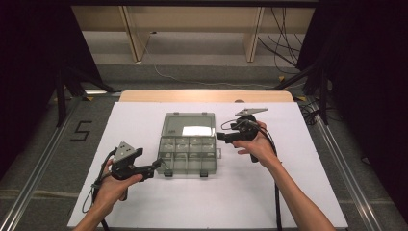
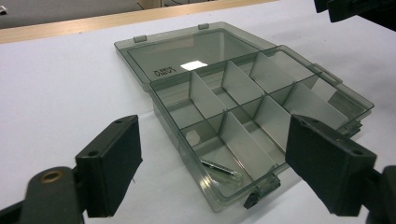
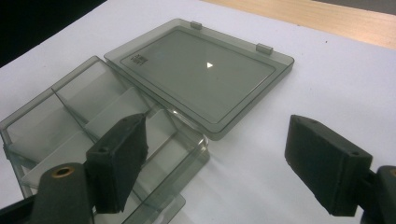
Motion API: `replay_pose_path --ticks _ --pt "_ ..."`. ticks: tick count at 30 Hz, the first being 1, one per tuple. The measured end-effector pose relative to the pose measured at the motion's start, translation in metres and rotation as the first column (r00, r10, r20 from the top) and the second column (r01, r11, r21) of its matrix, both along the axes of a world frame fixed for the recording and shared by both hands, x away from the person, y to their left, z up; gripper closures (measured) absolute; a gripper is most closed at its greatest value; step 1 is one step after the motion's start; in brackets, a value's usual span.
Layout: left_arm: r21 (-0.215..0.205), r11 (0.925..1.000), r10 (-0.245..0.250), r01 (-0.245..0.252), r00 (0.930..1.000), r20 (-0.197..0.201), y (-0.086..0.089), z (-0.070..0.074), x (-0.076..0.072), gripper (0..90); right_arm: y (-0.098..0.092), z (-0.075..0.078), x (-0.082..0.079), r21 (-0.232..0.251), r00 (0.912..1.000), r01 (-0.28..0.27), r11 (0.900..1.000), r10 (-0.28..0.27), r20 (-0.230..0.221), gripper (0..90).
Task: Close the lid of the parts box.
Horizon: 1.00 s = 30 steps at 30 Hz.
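Observation:
A smoky clear plastic compartment box (image 1: pixel 187 153) lies open in the middle of the white table, its lid (image 1: pixel 189 124) folded flat on the far side. In the left gripper view the box (image 2: pixel 261 93) shows several divided cells, and a small metal pin (image 2: pixel 218 168) lies in the nearest corner cell. My left gripper (image 1: pixel 158 164) hovers open at the box's near left corner, and the corner sits between its jaws (image 2: pixel 217 163). My right gripper (image 1: pixel 219 136) is open just off the box's right side, where lid (image 3: pixel 201 70) meets tray (image 3: pixel 84 112). Nothing is held in the right gripper (image 3: pixel 222 161).
The white tabletop (image 1: pixel 250 192) has free room in front of and beside the box. A wooden strip (image 1: pixel 207 96) runs along its far edge. Metal rails (image 1: pixel 337 159) flank the table, with a taped "5" (image 1: pixel 81 131) on the floor at left and cables (image 1: pixel 284 43) behind.

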<state>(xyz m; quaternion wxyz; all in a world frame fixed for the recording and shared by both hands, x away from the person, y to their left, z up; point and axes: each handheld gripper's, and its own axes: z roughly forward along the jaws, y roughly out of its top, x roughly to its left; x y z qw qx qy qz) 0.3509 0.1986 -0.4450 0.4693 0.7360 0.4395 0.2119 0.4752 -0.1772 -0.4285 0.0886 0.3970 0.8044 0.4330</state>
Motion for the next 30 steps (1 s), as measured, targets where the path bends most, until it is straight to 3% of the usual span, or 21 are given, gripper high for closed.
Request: replay_pose_path --ticks 1,5,8,10,15,20,21,27,28,30 --pt "0.013 0.9999 -0.009 0.009 1.0000 0.001 0.000 -0.001 0.003 18.6 0.000 0.000 0.000 0.002 1.0000 0.002 1.000 -0.002 -0.001 22.2" --pt "0.019 0.9998 0.012 -0.011 0.9974 -0.071 0.000 -0.007 0.013 25.1 -0.001 -0.002 0.001 -0.003 1.0000 0.006 1.000 -0.006 -0.007 22.2" --pt "0.029 0.9996 -0.001 0.004 0.9949 -0.101 0.000 -0.012 0.019 30.7 -0.002 -0.002 0.002 0.000 1.0000 0.001 1.000 -0.001 -0.002 22.2" --pt "0.058 0.9976 -0.030 0.037 0.9926 -0.118 -0.001 -0.013 0.021 32.0 -0.003 -0.002 0.002 0.001 1.0000 0.002 1.000 -0.002 -0.009 22.2" --pt "0.093 0.9929 -0.062 0.074 0.9896 -0.130 -0.008 -0.015 0.022 43.5 -0.002 -0.002 0.002 -0.006 0.9999 0.007 1.000 -0.007 -0.009 22.1" --pt "0.099 0.9927 -0.055 0.069 0.9877 -0.147 -0.010 -0.020 0.026 52.9 -0.001 -0.001 0.003 -0.011 1.0000 0.006 1.000 -0.006 -0.002 22.2" --pt "0.117 0.9903 -0.056 0.075 0.9856 -0.159 -0.009 -0.020 0.028 56.5 -0.001 -0.001 0.002 -0.014 1.0000 0.005 1.000 -0.005 -0.004 22.2" --pt "0.130 0.9881 -0.052 0.083 0.9723 -0.228 -0.007 -0.025 0.033 66.4 0.001 -0.002 0.002 -0.035 0.9998 0.001 0.999 -0.001 -0.019 22.3" --pt "0.167 0.9790 -0.075 0.117 0.9679 -0.240 -0.004 -0.023 0.035 67.7 0.002 -0.003 0.003 -0.009 0.9998 0.000 1.000 0.000 -0.020 22.3" --pt "0.139 0.9853 -0.061 0.098 0.9667 -0.248 -0.007 -0.024 0.035 70.4 0.003 -0.004 0.005 -0.008 0.9998 0.002 1.000 -0.002 -0.020 22.3"
